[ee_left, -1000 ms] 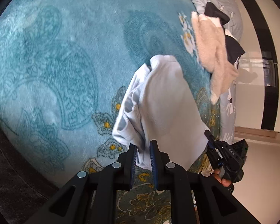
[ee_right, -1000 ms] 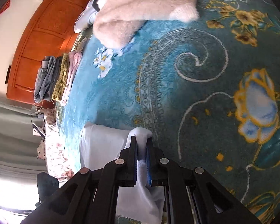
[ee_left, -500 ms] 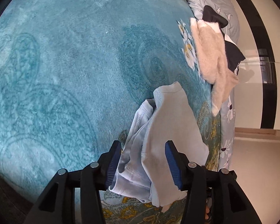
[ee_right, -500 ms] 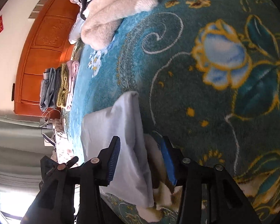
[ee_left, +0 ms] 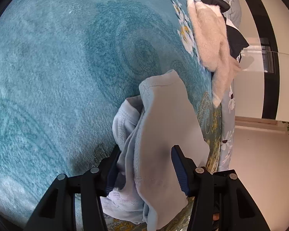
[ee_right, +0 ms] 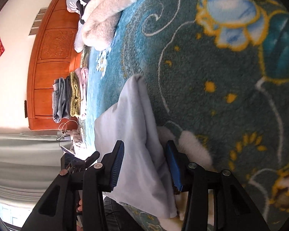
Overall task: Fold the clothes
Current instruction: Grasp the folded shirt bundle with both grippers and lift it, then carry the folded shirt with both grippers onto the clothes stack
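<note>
A pale blue garment (ee_left: 163, 127) lies folded on the teal patterned blanket (ee_left: 57, 67). My left gripper (ee_left: 144, 165) is open, its jaws standing on either side of the garment's near end. The same garment shows in the right wrist view (ee_right: 133, 123). My right gripper (ee_right: 144, 163) is open too, its jaws on either side of that end of the garment. The garment rests loose between both pairs of fingers.
A fluffy cream garment (ee_left: 212, 44) lies over dark clothing (ee_left: 235, 36) further along the bed. A stack of folded clothes (ee_right: 69, 96) sits by the wooden headboard (ee_right: 48, 61). The bed's edge and the floor (ee_left: 260, 163) lie to the right.
Both grippers were shut on the garment a second ago. They have opened and let it go, and it now lies on the blanket.
</note>
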### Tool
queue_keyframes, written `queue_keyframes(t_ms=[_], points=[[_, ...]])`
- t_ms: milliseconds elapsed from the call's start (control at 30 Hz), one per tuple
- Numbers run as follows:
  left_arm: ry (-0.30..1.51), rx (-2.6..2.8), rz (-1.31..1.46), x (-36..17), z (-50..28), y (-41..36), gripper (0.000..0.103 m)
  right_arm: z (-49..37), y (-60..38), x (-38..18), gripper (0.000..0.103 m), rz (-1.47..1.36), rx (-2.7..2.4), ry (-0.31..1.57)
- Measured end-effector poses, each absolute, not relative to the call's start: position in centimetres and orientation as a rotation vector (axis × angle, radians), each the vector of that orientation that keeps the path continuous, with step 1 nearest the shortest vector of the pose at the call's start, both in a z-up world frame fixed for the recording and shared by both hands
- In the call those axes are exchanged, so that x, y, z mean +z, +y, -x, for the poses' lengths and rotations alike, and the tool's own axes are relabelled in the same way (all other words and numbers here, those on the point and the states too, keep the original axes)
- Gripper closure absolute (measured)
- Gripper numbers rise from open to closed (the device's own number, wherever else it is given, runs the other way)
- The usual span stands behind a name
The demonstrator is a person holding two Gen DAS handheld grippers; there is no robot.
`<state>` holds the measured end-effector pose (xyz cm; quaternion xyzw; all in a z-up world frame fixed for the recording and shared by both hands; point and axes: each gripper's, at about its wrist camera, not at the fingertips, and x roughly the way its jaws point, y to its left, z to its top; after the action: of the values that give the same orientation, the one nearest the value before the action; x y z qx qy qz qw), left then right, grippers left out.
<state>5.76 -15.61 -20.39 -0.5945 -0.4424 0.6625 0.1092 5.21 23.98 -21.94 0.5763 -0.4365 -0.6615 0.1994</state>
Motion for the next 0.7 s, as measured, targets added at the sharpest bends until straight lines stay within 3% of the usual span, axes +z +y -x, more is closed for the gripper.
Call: queue_keyframes(t_ms=[67, 100, 133, 233, 567, 700], points=[[-1.298, 1.946, 1.762, -20.3, -5.9, -15.5, 0.072, -5.3, 23.5, -21.9, 0.059, -1.624, -1.858, -1.220], [-1.302, 1.939, 1.778, -20.3, -6.0, -15.2, 0.078, -5.2, 23.3, -21.8, 0.066, -1.633, -1.868, -1.215], [-1.287, 1.948, 1.788, -20.1, -6.1, -14.9, 0.081, -5.2, 23.1, -21.7, 0.076, -1.649, -1.879, -1.207], [-1.238, 1.986, 1.812, -19.4, -6.5, -14.3, 0.088, -4.9, 22.5, -21.5, 0.090, -1.691, -1.892, -1.185], [-1.169, 2.110, 1.687, -12.8, -7.9, -14.7, 0.092, -4.0, 20.3, -16.1, 0.094, -1.602, -1.946, -1.004], [-1.225, 2.173, 1.554, -9.2, -8.6, -16.3, 0.092, -3.0, 18.9, -12.0, 0.094, -1.478, -1.954, -0.921]])
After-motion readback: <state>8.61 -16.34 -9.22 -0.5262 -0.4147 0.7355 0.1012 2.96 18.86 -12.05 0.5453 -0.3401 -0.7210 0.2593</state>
